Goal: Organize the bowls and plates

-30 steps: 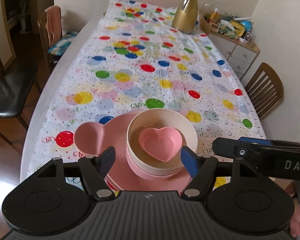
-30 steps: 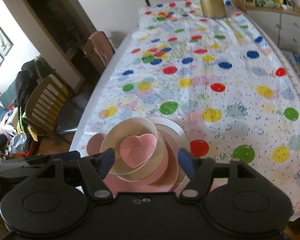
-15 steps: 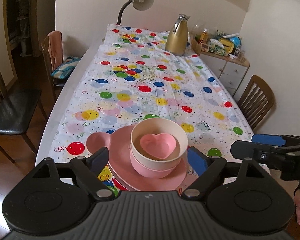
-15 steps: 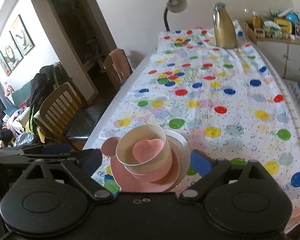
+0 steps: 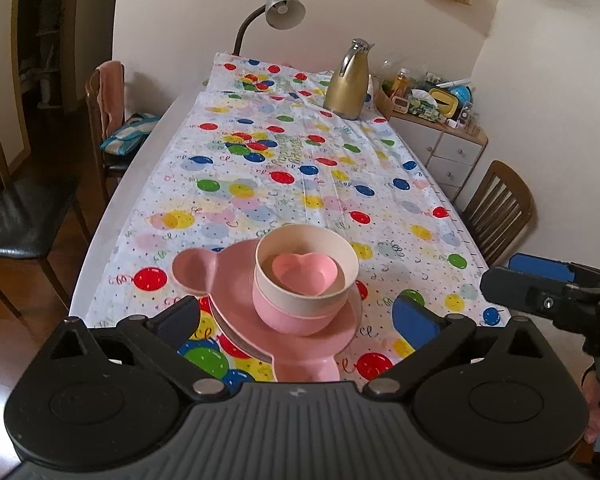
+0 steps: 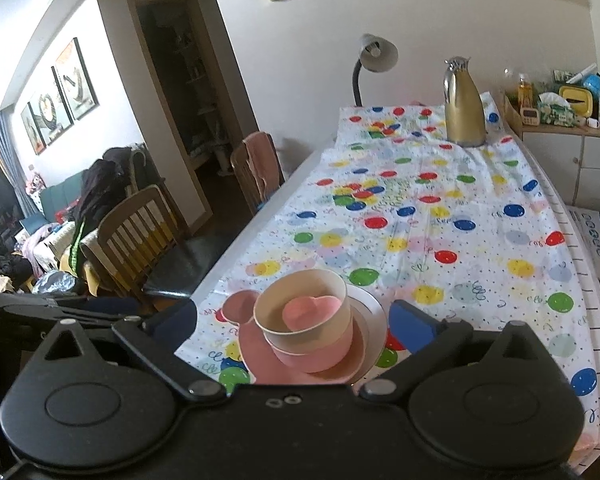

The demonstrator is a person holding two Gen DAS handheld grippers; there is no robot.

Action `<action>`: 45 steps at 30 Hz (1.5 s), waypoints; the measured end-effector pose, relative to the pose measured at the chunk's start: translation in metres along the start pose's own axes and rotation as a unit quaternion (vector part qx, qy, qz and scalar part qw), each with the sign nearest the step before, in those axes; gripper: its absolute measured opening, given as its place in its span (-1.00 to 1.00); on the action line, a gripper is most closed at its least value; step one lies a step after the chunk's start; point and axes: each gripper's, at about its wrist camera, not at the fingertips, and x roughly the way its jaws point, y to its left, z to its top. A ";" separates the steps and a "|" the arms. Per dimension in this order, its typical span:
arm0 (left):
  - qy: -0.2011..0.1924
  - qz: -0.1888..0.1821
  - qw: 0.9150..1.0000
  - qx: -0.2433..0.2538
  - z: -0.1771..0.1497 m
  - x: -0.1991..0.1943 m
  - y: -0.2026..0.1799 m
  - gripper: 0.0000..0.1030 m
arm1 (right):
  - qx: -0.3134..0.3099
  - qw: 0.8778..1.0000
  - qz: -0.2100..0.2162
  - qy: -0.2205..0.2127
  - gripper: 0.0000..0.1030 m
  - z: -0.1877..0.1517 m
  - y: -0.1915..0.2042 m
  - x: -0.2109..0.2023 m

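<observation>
While both grippers' jaws are opening wide and hold nothing, the left gripper (image 5: 296, 322) and right gripper (image 6: 292, 320) flank the stacked bowls (image 5: 306, 280) on pink plates (image 5: 236, 280) at the desk's (image 5: 260, 184) near end.

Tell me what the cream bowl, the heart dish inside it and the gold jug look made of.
Cream bowl: matte, opaque with a thick rim, probably plastic or bamboo fibre. Heart dish: same dull pink finish, likely the same stuff. Gold jug: brushed metal by its sheen, shiny steel-looking lid.
</observation>
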 end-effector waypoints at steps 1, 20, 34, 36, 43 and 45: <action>0.000 0.000 1.000 -0.004 -0.001 -0.002 0.000 1.00 | 0.002 1.000 -0.001 -0.001 0.99 0.000 0.000 -0.002; -0.001 0.025 1.000 -0.008 -0.004 -0.008 -0.017 1.00 | 0.023 1.000 0.006 0.011 0.99 -0.003 -0.005 -0.008; 0.008 0.036 0.999 -0.010 0.004 0.009 -0.036 1.00 | 0.003 1.000 0.011 0.006 0.99 0.006 -0.020 -0.008; 0.010 0.036 0.999 -0.011 0.004 0.010 -0.037 1.00 | 0.006 1.000 0.013 0.008 0.99 0.006 -0.022 -0.006; 0.013 0.037 0.999 -0.011 0.005 0.013 -0.038 1.00 | 0.012 1.000 0.017 0.014 0.99 0.006 -0.024 -0.003; 0.014 0.038 0.999 -0.010 0.004 0.013 -0.037 1.00 | 0.013 1.000 0.018 0.015 0.99 0.006 -0.024 -0.002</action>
